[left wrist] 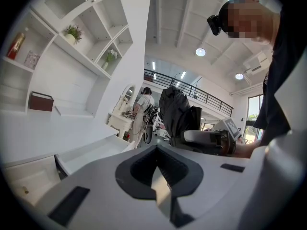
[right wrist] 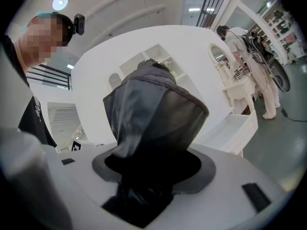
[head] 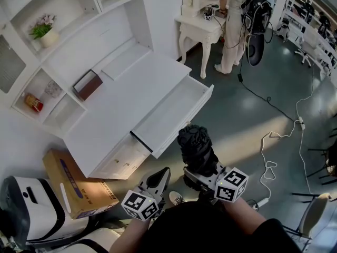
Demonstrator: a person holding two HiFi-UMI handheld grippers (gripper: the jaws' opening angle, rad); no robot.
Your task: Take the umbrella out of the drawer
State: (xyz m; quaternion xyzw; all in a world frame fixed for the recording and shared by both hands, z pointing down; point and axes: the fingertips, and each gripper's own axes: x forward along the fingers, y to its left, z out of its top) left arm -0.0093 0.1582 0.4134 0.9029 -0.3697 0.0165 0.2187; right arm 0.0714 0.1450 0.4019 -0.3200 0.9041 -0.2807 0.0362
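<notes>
Left gripper: lower centre of the head view, jaws pressed together with nothing between them, pointing up-frame. Right gripper: just beside it to the right, jaws clamped on the folded black umbrella. Both forearms enter from the bottom edge.

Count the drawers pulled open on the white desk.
1. The drawer sticks out from the front of the white desk, near the umbrella clamped in the right hand-held gripper. Others may be hidden.
</notes>
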